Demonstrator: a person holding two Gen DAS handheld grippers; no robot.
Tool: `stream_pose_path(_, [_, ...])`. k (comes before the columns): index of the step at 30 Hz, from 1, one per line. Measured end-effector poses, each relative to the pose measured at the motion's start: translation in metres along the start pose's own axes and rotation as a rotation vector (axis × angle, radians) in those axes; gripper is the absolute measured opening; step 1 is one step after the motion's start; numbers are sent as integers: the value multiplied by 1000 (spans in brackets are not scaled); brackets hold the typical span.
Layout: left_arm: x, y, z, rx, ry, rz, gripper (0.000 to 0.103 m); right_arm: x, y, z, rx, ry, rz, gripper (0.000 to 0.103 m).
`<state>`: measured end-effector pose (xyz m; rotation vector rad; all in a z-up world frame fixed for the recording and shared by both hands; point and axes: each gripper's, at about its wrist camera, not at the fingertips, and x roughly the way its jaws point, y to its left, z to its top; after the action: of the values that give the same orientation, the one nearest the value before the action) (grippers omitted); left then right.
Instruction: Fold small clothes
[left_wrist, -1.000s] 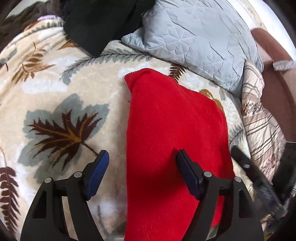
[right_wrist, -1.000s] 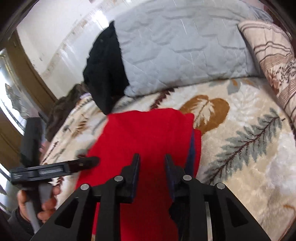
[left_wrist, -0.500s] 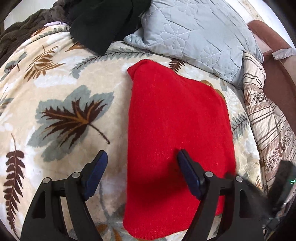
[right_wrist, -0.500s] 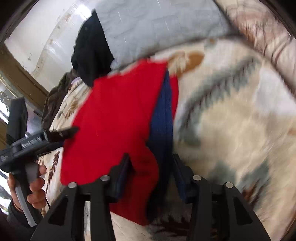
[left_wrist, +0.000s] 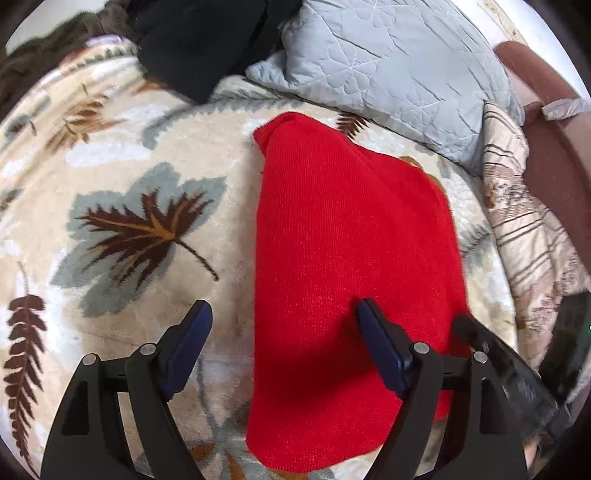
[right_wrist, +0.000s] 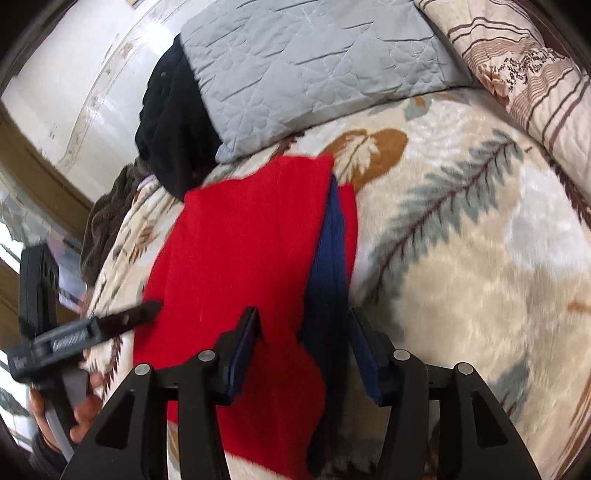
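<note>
Just beyond both grippers' parted, empty jaws, red garment (left_wrist: 354, 266); grey pillow (left_wrist: 399, 70) behind.

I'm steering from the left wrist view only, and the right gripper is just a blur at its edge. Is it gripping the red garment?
Observer: No. The right gripper is open; its jaws stand apart on either side of the red garment's right edge.
Operator: Is that edge all red? It looks so here.
Observer: No, a navy band runs along it, between red layers.
Operator: Where does the band sit relative to the jaws?
Observer: It passes between them and continues toward the camera.
</note>
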<state>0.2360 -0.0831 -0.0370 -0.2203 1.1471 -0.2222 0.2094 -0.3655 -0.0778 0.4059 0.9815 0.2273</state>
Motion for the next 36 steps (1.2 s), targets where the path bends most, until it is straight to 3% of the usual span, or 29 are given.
stream_pose_path(4, [7, 34, 18, -143, 85, -224, 81, 10, -17, 24, 113, -29, 47, 66])
stream_pose_path(8, [18, 48, 29, -212, 97, -312, 81, 41, -33, 33, 207, 36, 162, 73])
stream_pose_path(10, [27, 46, 31, -227, 123, -360, 81, 58, -32, 32, 198, 93, 181, 80])
stream_pose_path(12, [40, 38, 31, -231, 165, -407, 81, 61, -27, 32, 141, 92, 231, 89])
stream_pose_path(15, [51, 29, 31, -218, 171, -387, 81, 63, -26, 32, 97, 117, 267, 91])
stream_pose_path(17, [59, 29, 28, -258, 178, -403, 81, 61, -23, 31, 55, 112, 215, 78])
stream_pose_path(19, [57, 28, 27, -277, 153, -389, 72, 59, -16, 29, -4, 96, 181, 53])
stream_pose_path(22, [47, 18, 27, -224, 117, -332, 56, 49, -3, 25, -66, 39, 141, 42])
stream_pose_path(26, [29, 6, 25, -149, 58, -279, 47, 35, 6, 21, -71, -11, 116, 38])
stream_pose_path(36, [-32, 23, -2, -92, -3, -252, 46, 0, 51, -14, -83, -26, 187, 38])
